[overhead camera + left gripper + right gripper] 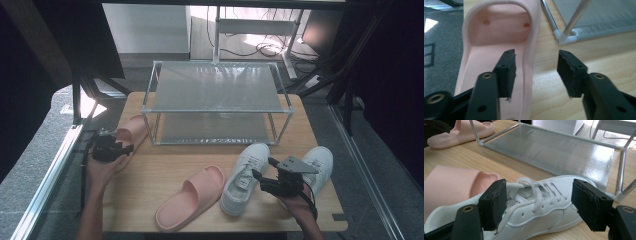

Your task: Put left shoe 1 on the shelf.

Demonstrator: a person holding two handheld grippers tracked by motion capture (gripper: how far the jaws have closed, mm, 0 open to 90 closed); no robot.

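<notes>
Beside the black-jawed left gripper (111, 146) lies a plain pale-pink foam slide sandal (131, 131). Before the black right gripper (264, 176), a white perforated lace-up leather sneaker (244, 177).

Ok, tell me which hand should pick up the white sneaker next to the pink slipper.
Right. The right gripper hangs open just above that sneaker; the left gripper is across the table at the other slipper.

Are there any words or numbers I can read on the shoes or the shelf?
None can be read.
Front bar of the rack: a strip of marks, too blurred to read.
White sneaker: no words showing.
Pink slipper: no words showing.
</notes>
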